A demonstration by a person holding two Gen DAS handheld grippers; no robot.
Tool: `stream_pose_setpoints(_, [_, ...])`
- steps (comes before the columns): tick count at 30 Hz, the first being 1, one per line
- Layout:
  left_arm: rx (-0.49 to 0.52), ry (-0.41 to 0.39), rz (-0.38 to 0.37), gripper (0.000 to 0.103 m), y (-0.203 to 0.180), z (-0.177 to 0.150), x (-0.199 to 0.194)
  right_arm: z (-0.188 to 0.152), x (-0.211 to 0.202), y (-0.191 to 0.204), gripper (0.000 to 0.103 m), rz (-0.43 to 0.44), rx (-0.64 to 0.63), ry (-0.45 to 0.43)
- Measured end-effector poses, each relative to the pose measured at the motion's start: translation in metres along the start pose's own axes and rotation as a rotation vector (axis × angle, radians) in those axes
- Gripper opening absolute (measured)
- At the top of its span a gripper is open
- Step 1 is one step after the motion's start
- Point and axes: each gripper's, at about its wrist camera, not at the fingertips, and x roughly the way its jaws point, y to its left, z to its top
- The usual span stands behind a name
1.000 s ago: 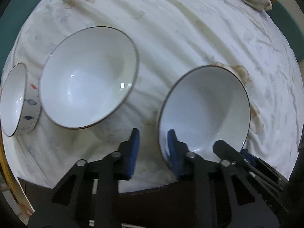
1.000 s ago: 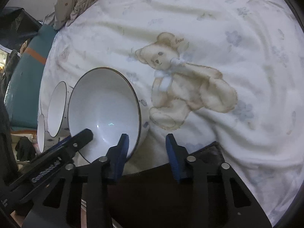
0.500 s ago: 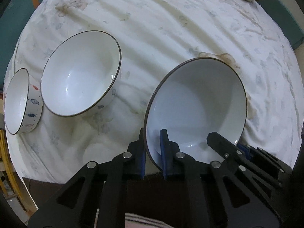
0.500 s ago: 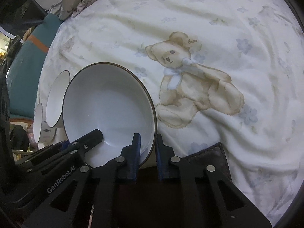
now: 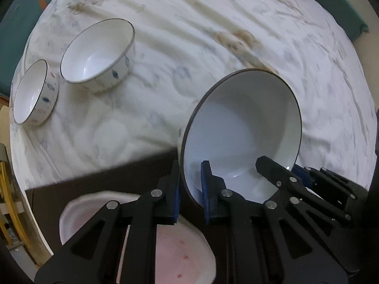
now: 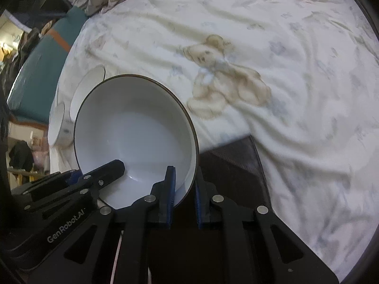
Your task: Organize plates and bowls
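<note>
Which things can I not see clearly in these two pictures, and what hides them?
- Pink plate, left wrist view: partly behind the left tool, cut by the bottom edge, blurred.
- Two small white fish-patterned bowls, right wrist view: mostly behind the large white dark-rimmed bowl.
- That bowl's underside: unseen in both views.
- Right tool: pad contact half hidden by the rim.

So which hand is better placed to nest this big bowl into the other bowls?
Left: both hand-held grippers clamp the big bowl, but the two smaller bowls sit on its side.

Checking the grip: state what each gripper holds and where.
Both hold the large white bowl by its rim: left gripper and right gripper clamp opposite sides.
</note>
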Motion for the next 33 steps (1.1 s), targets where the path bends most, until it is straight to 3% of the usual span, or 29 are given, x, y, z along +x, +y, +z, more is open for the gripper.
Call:
stream_pose_setpoints(9, [0.066,0.072,-0.018,0.014,-0.033,-0.049,0.01,-0.054,-0.015,-0.029,0.015,-0.054,0.011,0.074])
stream_pose_setpoints(13, [0.108,0.046,0.0,0.014,-0.04,-0.062,0.004,-0.07,-0.018,-0.042,0.015,-0.061,0.04,0.1])
stream_pose_setpoints(22, [0.094,0.015,0.044,0.016,-0.032,-0.05,-0.005,-0.07,-0.033,-0.057,0.015,-0.022,0.079,0.069])
stream_pose_setpoints(27, [0.04,0.034,0.043,0.017,-0.023,-0.038,0.002,-0.064,-0.036,-0.055,0.03,0.011,0.098,0.058])
stream_pose_setpoints(33, [0.038,0.041,0.058,0.017,-0.021,-0.026,0.012,-0.06,-0.023,-0.056,0.03,0.005,0.104,0.088])
